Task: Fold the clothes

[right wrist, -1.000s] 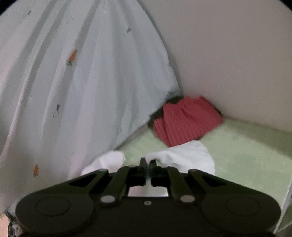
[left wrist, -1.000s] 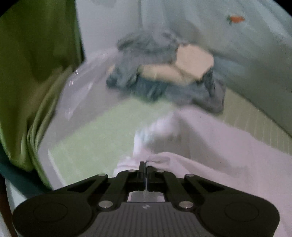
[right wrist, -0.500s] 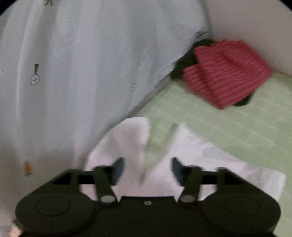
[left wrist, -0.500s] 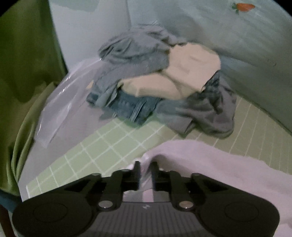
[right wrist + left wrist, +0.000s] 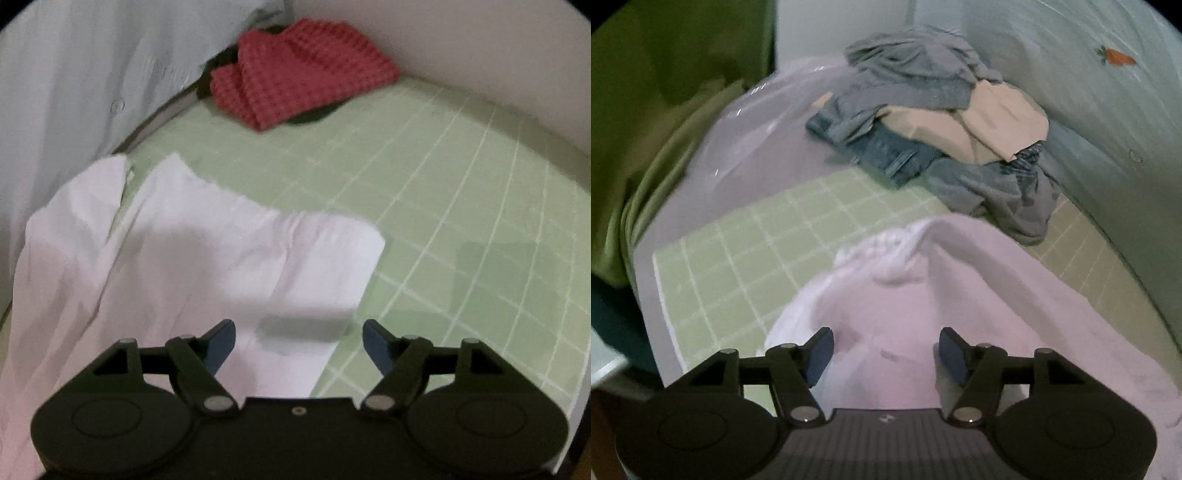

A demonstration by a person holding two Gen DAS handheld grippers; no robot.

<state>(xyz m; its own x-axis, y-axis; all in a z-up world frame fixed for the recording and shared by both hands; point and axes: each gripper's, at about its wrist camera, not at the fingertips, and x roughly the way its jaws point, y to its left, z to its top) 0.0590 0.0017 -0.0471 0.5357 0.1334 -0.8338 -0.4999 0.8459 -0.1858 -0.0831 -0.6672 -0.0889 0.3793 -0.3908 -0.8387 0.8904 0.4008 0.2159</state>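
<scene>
The white garment runs off the bottom and right edges of the left wrist view, its near part hidden behind the claw body. In the right wrist view it leaves at the lower left. A dark item lies mostly buried under the red knit — too little shows to name it. The clothes pile is blurred — its layers cannot be told apart.

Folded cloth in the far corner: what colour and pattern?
Red waffle-textured cloth, clearest in the right wrist view.
</scene>
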